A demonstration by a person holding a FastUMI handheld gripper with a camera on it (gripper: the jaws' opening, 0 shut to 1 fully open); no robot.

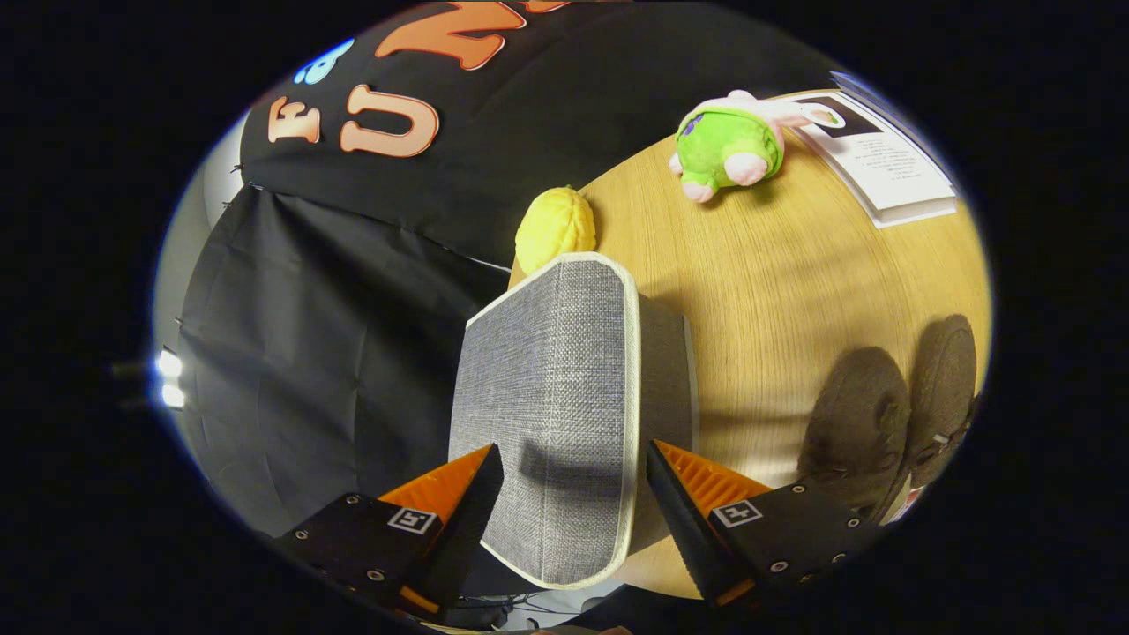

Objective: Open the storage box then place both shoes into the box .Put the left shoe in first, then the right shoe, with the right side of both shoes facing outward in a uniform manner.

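The grey fabric storage box [551,406] stands at the desk's [776,282] edge, its pale-trimmed lid lying closed, and part of the box reaches out past the wooden rim toward the black cloth wall. Beyond the box, a yellow ridged toy [556,227] sits just at the desk edge, touching or nearly touching the box's far corner. Farther off lie a green plush toy [730,145] and a stack of printed papers [886,163]. The two dark shoes [891,423] rest side by side, near the box, with bare wood between them. The tongs [573,463] are spread wide, one finger on each side of the lid's near part; whether either touches it I cannot tell.
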